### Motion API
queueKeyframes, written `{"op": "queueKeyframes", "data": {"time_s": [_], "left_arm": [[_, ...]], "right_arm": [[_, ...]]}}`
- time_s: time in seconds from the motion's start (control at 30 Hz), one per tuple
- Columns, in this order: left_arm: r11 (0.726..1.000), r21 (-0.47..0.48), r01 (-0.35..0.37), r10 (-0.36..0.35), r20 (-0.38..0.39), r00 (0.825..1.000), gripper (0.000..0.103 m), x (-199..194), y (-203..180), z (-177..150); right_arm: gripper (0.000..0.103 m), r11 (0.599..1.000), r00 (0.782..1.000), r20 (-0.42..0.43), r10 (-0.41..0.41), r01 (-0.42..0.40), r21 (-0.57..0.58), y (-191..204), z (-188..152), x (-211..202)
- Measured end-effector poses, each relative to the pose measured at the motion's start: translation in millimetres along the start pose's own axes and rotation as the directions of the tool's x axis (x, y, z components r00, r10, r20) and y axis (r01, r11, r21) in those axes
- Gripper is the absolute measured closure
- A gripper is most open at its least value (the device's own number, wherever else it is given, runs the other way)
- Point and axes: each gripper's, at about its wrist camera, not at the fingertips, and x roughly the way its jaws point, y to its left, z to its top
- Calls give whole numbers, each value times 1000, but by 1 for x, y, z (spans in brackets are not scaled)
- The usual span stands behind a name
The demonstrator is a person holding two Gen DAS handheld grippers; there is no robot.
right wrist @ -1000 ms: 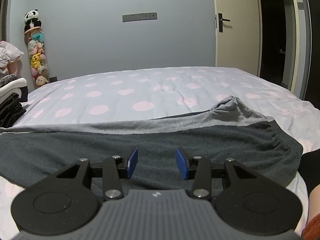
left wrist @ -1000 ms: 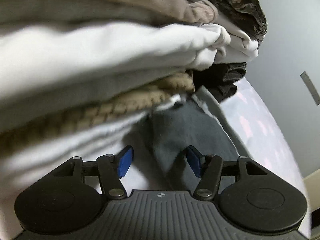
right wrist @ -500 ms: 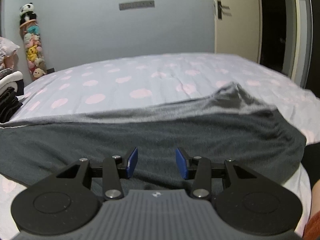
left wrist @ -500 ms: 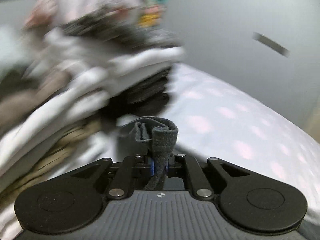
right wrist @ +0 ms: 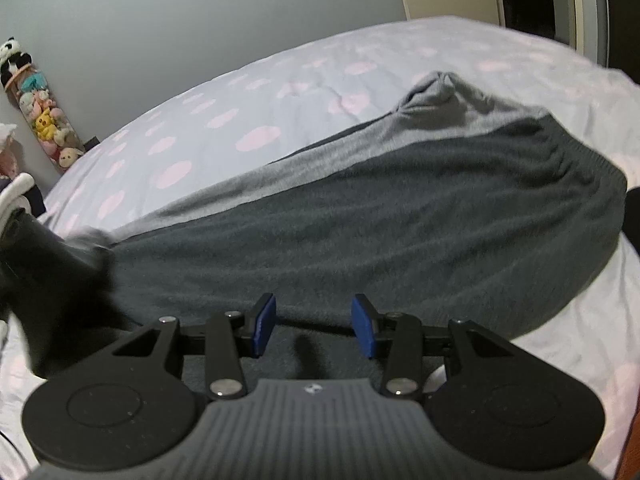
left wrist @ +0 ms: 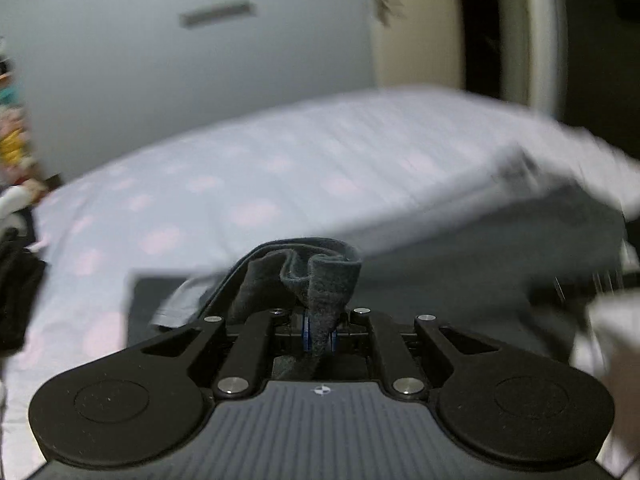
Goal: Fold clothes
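Now, from the left wrist camera, I see my left gripper [left wrist: 319,330] closed tight on a bunched fold of the dark grey garment [left wrist: 320,276]; the cloth stands up between the blue pads in a crumpled tuft. This view is blurred. Behind the tuft the bed sheet with pink dots [left wrist: 208,184] runs open toward 11 and 12 o'clock, up to the grey wall [left wrist: 160,80]. At 9 o'clock a dark pile of clothes [left wrist: 16,280] sits at the bed's edge. At 2 o'clock is a doorway [left wrist: 492,28].

From the right wrist camera, my right gripper [right wrist: 314,330] hangs over the garment's [right wrist: 360,232] near hem with its jaws standing half apart and nothing between them. The garment lies flat on the sheet [right wrist: 280,80], its long axis going from 9 o'clock toward 2 o'clock, with a light grey band [right wrist: 320,160] along the far side and a gathered end at 1 o'clock. A blurred dark shape [right wrist: 52,280] covers its 9 o'clock end. Free sheet lies beyond it toward 12 o'clock and beside it at 4 o'clock. A column of plush toys [right wrist: 40,120] stands at 10 o'clock by the wall.
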Motion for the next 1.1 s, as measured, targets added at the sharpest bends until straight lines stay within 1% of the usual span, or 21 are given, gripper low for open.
{"op": "queueKeyframes", "data": {"time_s": [0.07, 0.1, 0.17, 0.2, 0.23, 0.27, 0.3, 0.33, 0.4, 0.47, 0.6, 0.73, 0.77, 0.8, 0.83, 0.9, 1.0, 1.03, 1.1], "left_arm": [[999, 37, 15, -12, -65, 998, 88, 13, -19, -14], [998, 54, 23, -18, -95, 995, 84, 18, -28, -21], [997, 53, 47, -41, -119, 992, 77, 21, -33, -30], [997, 50, 56, -50, -123, 991, 72, 18, -36, -34], [996, 46, 73, -67, -115, 991, 69, 14, -34, -35], [995, 42, 89, -85, -107, 991, 62, 11, -32, -36], [994, 31, 101, -98, -95, 991, 52, 4, -27, -36], [993, 21, 113, -111, -83, 990, 49, -2, -23, -35], [992, 5, 126, -125, -62, 990, 47, -13, -14, -35], [992, -6, 129, -129, -45, 991, 47, -21, -7, -35], [995, -22, 100, -100, -11, 995, 45, -35, 4, -37], [996, -30, 81, -82, -24, 996, 45, -35, 14, -38], [998, -21, 66, -67, -30, 997, 45, -33, 14, -38], [999, -1, 43, -43, -35, 998, 45, -32, 14, -38], [1000, 19, 21, -20, -39, 999, 46, -30, 13, -38], [999, 48, 7, -4, -45, 999, 46, -27, 13, -40], [996, 91, 23, -15, -87, 996, 46, -13, 10, -42], [993, 113, 22, -11, -94, 996, 46, -10, 7, -44], [988, 151, 12, 5, -109, 994, 46, -4, 3, -49]], "right_arm": [[57, 1000, 1000, -14, 27, -27, 0, 0, 0, -1], [57, 999, 999, -19, 40, -40, -6, 1, 1, -1], [57, 998, 998, -21, 58, -59, -23, 4, 1, -2], [57, 997, 998, -22, 66, -67, -31, 5, 1, -3], [57, 997, 997, -23, 71, -71, -37, 6, 0, -3], [57, 996, 997, -24, 72, -73, -40, 7, 0, -3], [57, 996, 997, -27, 74, -75, -42, 8, 0, -3], [57, 996, 997, -28, 77, -78, -41, 8, 0, -2], [57, 995, 995, -27, 96, -97, -36, 9, 0, -2], [57, 989, 990, -14, 140, -141, -34, 10, 0, -3], [57, 968, 968, -14, 251, -251, 4, 17, 4, 0], [58, 950, 951, -22, 308, -307, 63, 21, 11, 11], [59, 949, 950, -26, 310, -308, 69, 22, 13, 14], [67, 948, 950, -33, 312, -309, 73, 25, 14, 17], [71, 946, 946, -43, 320, -317, 71, 30, 17, 22], [71, 935, 934, -65, 351, -347, 66, 40, 21, 32], [70, 915, 914, -75, 399, -393, 89, 51, 24, 50], [69, 913, 911, -76, 405, -397, 97, 53, 24, 56], [69, 915, 914, -82, 398, -388, 114, 56, 25, 69]]}}
